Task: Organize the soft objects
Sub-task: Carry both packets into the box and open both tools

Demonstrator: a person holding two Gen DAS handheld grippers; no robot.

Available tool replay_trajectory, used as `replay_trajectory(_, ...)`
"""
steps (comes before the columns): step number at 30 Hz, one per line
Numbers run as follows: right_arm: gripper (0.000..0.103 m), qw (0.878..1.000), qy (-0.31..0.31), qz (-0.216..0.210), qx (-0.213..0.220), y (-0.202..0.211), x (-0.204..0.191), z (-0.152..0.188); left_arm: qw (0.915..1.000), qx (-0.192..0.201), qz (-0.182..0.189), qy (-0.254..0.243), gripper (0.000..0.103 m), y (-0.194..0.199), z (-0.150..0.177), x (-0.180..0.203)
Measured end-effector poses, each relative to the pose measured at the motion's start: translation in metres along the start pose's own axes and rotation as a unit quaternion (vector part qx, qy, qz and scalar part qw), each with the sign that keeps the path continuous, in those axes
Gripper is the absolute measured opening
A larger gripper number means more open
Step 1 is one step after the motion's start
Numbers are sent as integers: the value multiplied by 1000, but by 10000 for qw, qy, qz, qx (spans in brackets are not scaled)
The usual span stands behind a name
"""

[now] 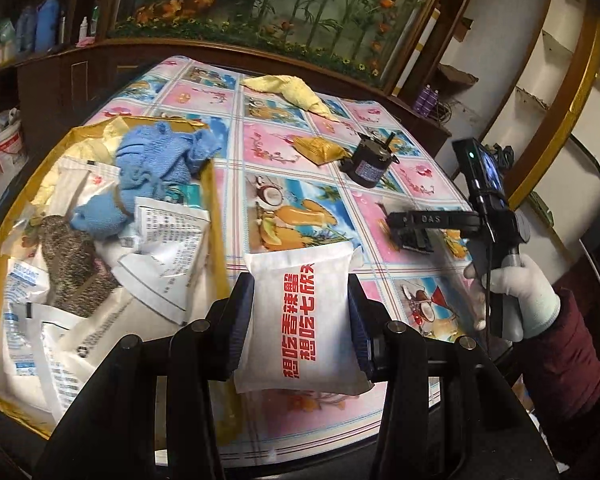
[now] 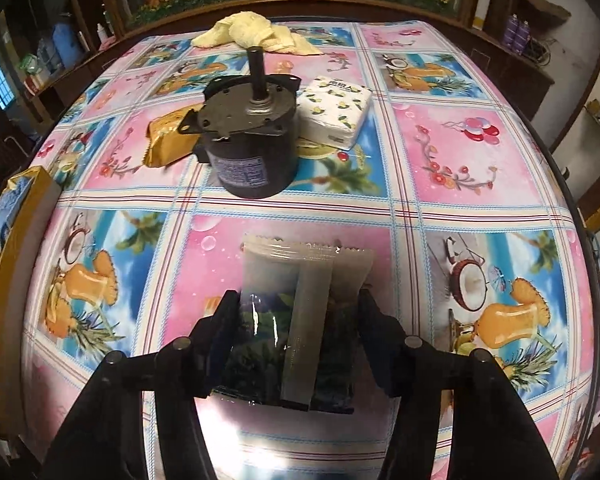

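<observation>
My left gripper (image 1: 300,312) is shut on a white packet with red Chinese print (image 1: 300,320), held above the table just right of a gold-walled box (image 1: 216,216). The box holds blue knitted cloth (image 1: 156,160), white packets and a speckled item. My right gripper (image 2: 298,320) is shut on a clear snack packet with dark contents (image 2: 296,320) above the table; it also shows in the left wrist view (image 1: 410,232). A yellow cloth (image 2: 252,34), a tissue pack (image 2: 336,112) and a gold packet (image 2: 168,140) lie on the table.
A dark motor with an upright shaft (image 2: 248,140) stands mid-table between the gold packet and the tissue pack. The table (image 2: 460,208) has a pink and blue patterned cover. A dark wooden cabinet (image 1: 60,80) with bottles runs behind it.
</observation>
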State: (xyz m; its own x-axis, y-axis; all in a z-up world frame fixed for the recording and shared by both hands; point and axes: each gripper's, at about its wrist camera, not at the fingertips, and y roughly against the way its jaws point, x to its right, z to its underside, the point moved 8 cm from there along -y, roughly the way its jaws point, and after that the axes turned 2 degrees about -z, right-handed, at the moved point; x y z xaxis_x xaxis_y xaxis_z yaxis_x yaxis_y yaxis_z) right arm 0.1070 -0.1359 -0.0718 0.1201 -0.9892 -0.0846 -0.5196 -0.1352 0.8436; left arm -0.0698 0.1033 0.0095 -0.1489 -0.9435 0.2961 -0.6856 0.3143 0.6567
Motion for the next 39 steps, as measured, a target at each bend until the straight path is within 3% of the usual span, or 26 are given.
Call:
replay_trajectory(5,55,9977,-295,-601,51,13,1,13,9984,282,-215,431,44,25,-11,-44)
replay_trajectory(10,55,9916,-229,-1233,323,43,-28,12,9936,411,-519,914,45,39,-23,-90)
replay_trajectory(15,55,9776,308,-1997,597,75,-93,0,9908,521,-767,991,45,40,-44,-113)
replay_trajectory(22,55,9581,1050,-2642,356,75,-191,-5,9868,507,-988,1177,45,14,-87,-149)
replay_trajectory(27,55,9493,1330,-2842,180,62,-243,-7,9814,540,-1395,1200,47,-16,-121,-185)
replay_trajectory(29,55,9462,1377,-2927,92,56,-262,-9,9794,422,-1521,1261,53,-32,-128,-202)
replay_trajectory(33,55,9411,1628,-2964,19,52,-293,-7,9801,137,-1206,1568,57,-51,-124,-217)
replay_trajectory(36,56,9374,1856,-2945,-54,48,-315,1,9814,218,-994,1629,58,-43,-123,-214)
replay_trajectory(39,58,9367,2019,-2857,-142,39,-333,11,9833,348,-906,1541,66,-31,-129,-209)
